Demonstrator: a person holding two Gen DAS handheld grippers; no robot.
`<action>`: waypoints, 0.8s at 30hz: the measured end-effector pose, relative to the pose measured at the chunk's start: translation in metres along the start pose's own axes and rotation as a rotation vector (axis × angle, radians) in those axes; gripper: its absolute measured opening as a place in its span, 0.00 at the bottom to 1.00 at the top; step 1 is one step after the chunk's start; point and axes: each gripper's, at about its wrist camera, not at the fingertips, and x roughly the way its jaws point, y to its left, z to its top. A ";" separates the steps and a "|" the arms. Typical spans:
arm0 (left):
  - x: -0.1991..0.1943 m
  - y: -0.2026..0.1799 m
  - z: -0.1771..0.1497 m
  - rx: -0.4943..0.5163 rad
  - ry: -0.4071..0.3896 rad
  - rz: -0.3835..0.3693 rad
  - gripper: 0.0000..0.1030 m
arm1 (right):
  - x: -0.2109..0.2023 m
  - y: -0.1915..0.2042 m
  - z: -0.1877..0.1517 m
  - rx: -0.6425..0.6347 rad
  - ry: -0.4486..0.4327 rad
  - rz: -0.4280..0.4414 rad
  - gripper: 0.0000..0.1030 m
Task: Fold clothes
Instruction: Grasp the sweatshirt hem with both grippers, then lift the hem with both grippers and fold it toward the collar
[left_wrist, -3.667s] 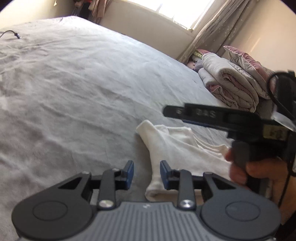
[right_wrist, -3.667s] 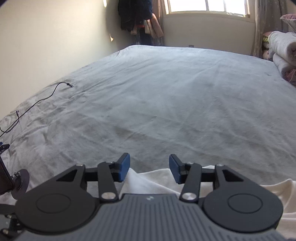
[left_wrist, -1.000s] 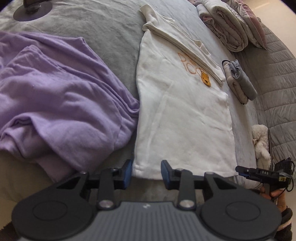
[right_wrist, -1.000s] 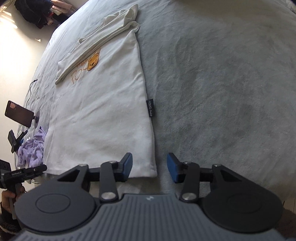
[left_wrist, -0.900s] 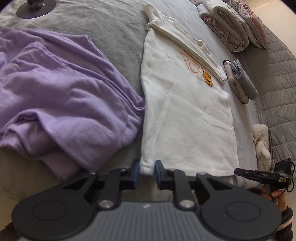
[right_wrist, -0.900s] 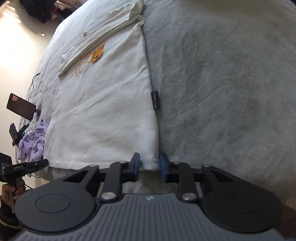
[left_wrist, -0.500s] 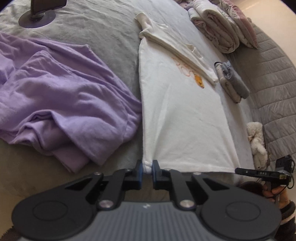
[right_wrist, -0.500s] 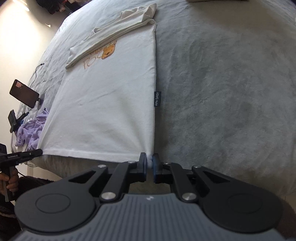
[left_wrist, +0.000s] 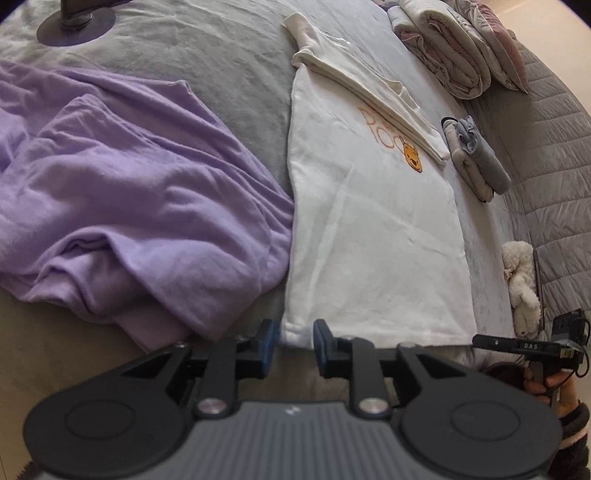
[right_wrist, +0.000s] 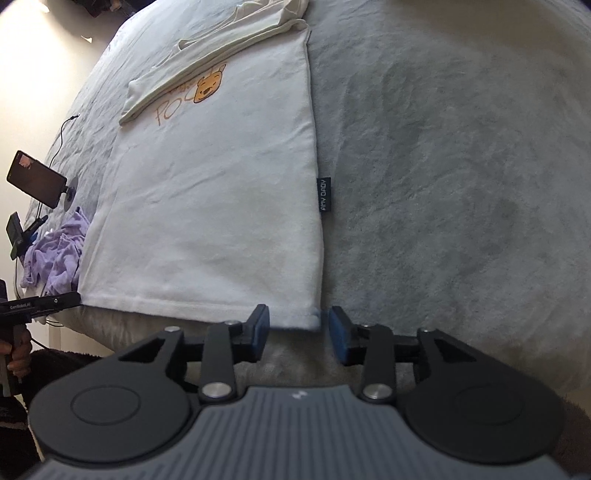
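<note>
Nearest in the left wrist view, the left gripper stands open, its 2 blue pads on either side of the near left corner of the white shirt, with a gap on each side so that it grips nothing. Just to the left of that corner, a rumpled purple garment lies in a heap on the bed, its edge touching the shirt's left side. In the right wrist view the right gripper is likewise open, wider than the left, with the shirt's near right corner lying between its pads and clear of both. The person's hand holding the other tool shows at the far left edge there.

The white shirt lies flat on the grey bed, hem toward both grippers, its sleeves folded across the chest over an orange bear print. A dark label sticks out from its right side seam. Beside the shirt on the right lies a small stack of folded clothes, and a plush toy rests against the quilted headboard. Farther off, folded quilts are piled at the bed's far end, and a phone on a round stand sits beyond the purple garment.
</note>
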 end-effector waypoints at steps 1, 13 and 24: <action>0.001 0.002 0.000 -0.012 0.004 -0.011 0.28 | 0.001 -0.001 0.000 0.010 0.001 0.010 0.39; 0.015 -0.012 -0.002 0.014 0.038 -0.052 0.09 | 0.002 -0.010 0.004 0.078 -0.015 0.104 0.10; -0.009 -0.003 0.017 -0.128 -0.085 -0.218 0.08 | -0.024 -0.018 0.016 0.184 -0.109 0.276 0.10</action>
